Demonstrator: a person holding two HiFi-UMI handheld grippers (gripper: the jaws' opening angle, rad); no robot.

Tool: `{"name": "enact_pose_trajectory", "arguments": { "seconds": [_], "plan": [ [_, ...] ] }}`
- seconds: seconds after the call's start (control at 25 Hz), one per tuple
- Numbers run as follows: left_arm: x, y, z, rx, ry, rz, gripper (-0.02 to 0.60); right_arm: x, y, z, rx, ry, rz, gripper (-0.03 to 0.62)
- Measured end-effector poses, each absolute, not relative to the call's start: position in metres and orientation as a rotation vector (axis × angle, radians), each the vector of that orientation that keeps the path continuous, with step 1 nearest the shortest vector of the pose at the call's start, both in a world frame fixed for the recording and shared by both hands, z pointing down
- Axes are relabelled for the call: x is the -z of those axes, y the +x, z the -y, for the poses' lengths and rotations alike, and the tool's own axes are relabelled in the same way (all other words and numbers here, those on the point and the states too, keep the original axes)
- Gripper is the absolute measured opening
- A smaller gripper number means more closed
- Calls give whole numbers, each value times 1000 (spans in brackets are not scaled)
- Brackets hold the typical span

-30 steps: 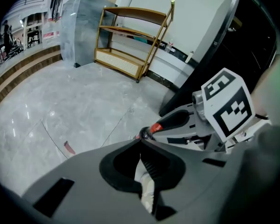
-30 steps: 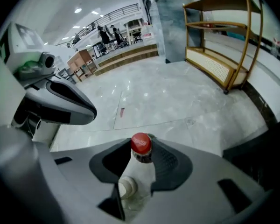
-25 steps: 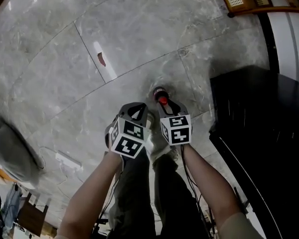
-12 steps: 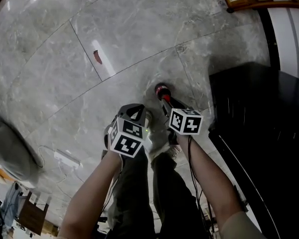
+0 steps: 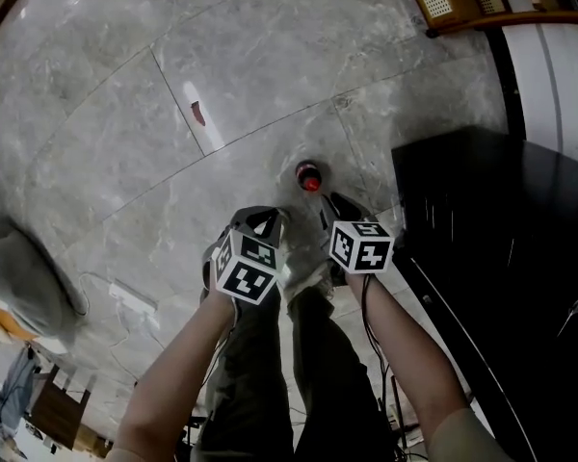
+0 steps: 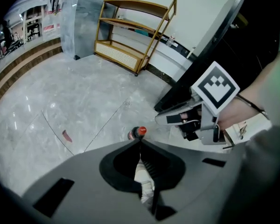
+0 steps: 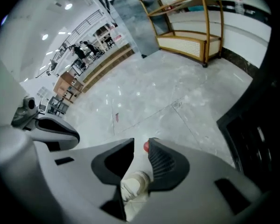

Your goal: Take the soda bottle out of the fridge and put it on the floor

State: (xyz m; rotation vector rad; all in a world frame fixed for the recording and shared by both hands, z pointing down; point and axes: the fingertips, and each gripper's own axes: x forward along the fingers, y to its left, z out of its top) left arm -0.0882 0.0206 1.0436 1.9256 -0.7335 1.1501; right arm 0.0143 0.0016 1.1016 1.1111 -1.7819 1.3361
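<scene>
Right tongs (image 7: 141,143) empty, slightly apart, just closing; left tongs (image 6: 140,142) together. Lift clear of upright soda bottle (image 5: 309,176) without nudging it.

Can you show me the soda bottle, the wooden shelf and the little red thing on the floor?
soda bottle (image 5: 309,177), head view, on its red cap.
wooden shelf (image 6: 117,55), left gripper view, on its woven bottom panel.
red scrap (image 5: 197,115), head view, on its middle.
</scene>
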Motion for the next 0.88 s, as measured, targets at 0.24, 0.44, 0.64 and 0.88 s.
{"name": "enact_pose_trajectory", "arguments": {
  "seconds": [0.24,0.44,0.64,0.88],
  "plan": [
    [-987,-94,-20,-1153,1959,732,6,-1013,-9,11,-1179,1063,1926,71],
    [-927,-93,-6,-1117,1998,770,6,-945,-24,21,-1102,1088,1974,43],
    [-863,-91,8,-1071,2045,809,6,-876,-17,31,-1136,1225,1985,37],
    [-769,-93,18,-1021,2099,865,6,-776,3,28,-1169,1329,1996,20]
  ]
}}
